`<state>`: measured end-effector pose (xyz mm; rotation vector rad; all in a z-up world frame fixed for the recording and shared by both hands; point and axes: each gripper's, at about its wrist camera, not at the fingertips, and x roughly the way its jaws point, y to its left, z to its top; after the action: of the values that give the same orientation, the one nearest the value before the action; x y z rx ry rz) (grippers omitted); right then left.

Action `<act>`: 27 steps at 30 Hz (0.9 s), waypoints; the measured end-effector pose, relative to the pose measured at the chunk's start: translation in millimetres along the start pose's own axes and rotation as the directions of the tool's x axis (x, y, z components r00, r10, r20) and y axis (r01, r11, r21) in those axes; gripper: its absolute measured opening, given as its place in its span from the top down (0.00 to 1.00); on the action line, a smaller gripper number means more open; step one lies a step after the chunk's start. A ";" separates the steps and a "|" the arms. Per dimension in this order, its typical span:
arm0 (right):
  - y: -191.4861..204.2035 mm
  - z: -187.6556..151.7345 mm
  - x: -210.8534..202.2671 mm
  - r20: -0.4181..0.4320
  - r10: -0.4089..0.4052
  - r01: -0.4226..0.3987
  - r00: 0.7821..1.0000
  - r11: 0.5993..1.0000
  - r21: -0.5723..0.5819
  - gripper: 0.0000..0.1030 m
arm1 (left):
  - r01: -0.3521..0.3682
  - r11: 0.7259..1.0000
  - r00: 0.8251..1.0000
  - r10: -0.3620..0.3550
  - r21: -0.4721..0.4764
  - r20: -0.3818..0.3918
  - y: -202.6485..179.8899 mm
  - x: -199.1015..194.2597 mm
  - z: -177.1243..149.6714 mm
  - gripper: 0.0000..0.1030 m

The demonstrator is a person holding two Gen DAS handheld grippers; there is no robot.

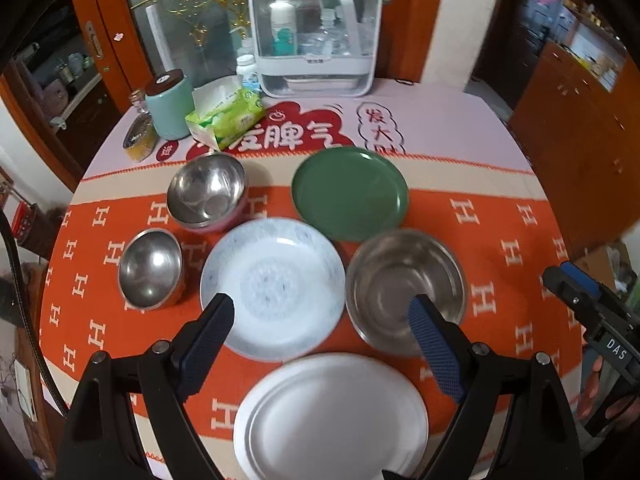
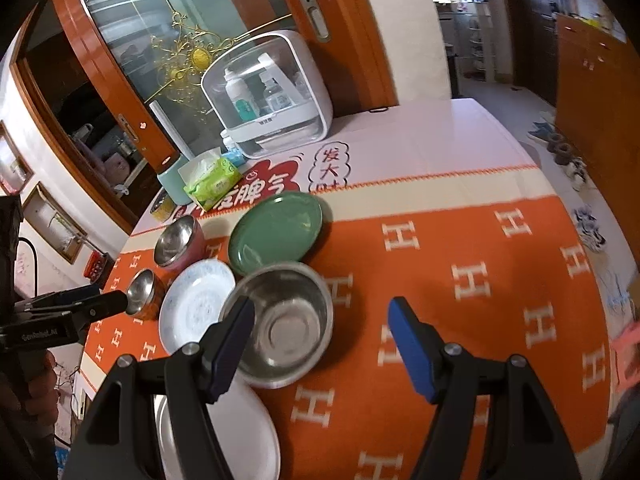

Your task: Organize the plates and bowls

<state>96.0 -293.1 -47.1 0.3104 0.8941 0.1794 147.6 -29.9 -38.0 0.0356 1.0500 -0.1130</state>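
Note:
On the orange cloth lie a green plate, a pale patterned plate, a white plate nearest me, a large steel bowl, a pink-sided steel bowl and a small steel bowl. My left gripper is open and empty, held above the patterned plate and large bowl. My right gripper is open and empty, its left finger over the large bowl. The green plate, patterned plate and white plate also show there.
At the table's back stand a clear white-framed storage box, a mint canister, a green tissue pack and a small jar. Orange wooden doors and cabinets surround the table. The right half of the cloth is bare.

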 end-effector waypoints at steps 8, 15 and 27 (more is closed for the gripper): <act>-8.4 61.1 43.4 0.017 0.079 -0.078 0.997 0.997 -0.024 0.32 | -0.067 0.997 0.998 0.067 -0.026 0.010 2.1 27.7 48.0 0.15; -6.9 91.8 83.0 0.017 0.104 -0.103 0.994 0.994 -0.039 0.32 | -0.089 0.995 0.996 0.089 -0.047 0.003 12.1 59.9 83.2 0.15; -6.1 91.4 143.4 -0.092 0.120 -0.124 0.988 0.992 -0.036 0.32 | -0.075 0.995 0.995 0.069 -0.072 -0.076 21.9 118.1 106.4 0.15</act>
<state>256.4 -276.0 -101.3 0.3206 0.9596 0.3270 300.0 -26.0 -88.0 0.0095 1.1247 -0.0064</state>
